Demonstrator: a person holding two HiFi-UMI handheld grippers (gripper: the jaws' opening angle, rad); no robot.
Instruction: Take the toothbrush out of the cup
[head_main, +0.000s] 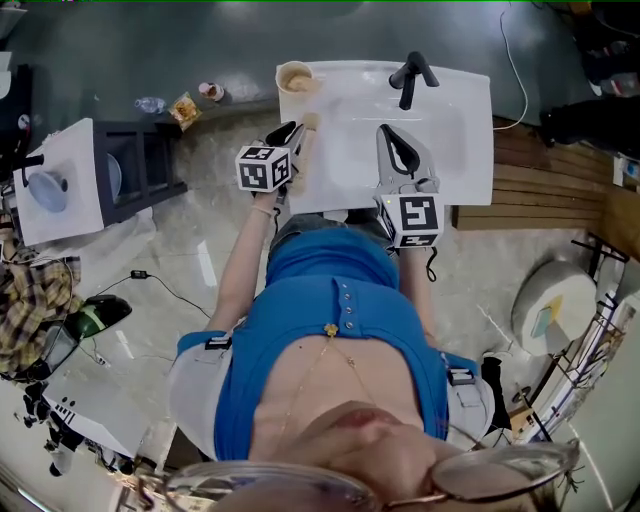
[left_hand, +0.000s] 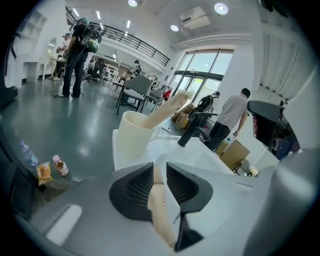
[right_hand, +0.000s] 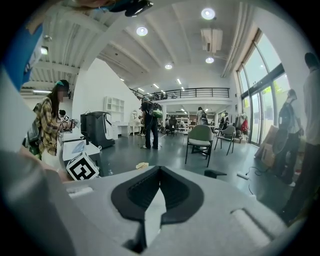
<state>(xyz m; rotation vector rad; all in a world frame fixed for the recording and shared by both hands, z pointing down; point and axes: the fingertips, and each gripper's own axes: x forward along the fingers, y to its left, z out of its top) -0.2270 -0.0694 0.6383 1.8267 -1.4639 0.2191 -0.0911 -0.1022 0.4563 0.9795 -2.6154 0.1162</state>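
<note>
A beige cup (head_main: 295, 77) stands on the back left corner of the white sink (head_main: 455, 140). My left gripper (head_main: 291, 132) hovers just in front of the cup, shut on the beige toothbrush (head_main: 306, 138). In the left gripper view the handle (left_hand: 161, 200) lies between the pads, and the brush's far end (left_hand: 172, 107) slants up at the cup (left_hand: 131, 140) rim. I cannot tell whether that end is still inside. My right gripper (head_main: 392, 138) is over the basin, shut and empty; the right gripper view shows its jaws (right_hand: 159, 172) closed together.
A black faucet (head_main: 411, 78) rises at the back of the sink. A wooden pallet (head_main: 545, 180) lies to the right, and a white stand (head_main: 60, 180) to the left. Bottles and a snack bag (head_main: 184, 108) sit on the floor. People and chairs stand in the hall behind.
</note>
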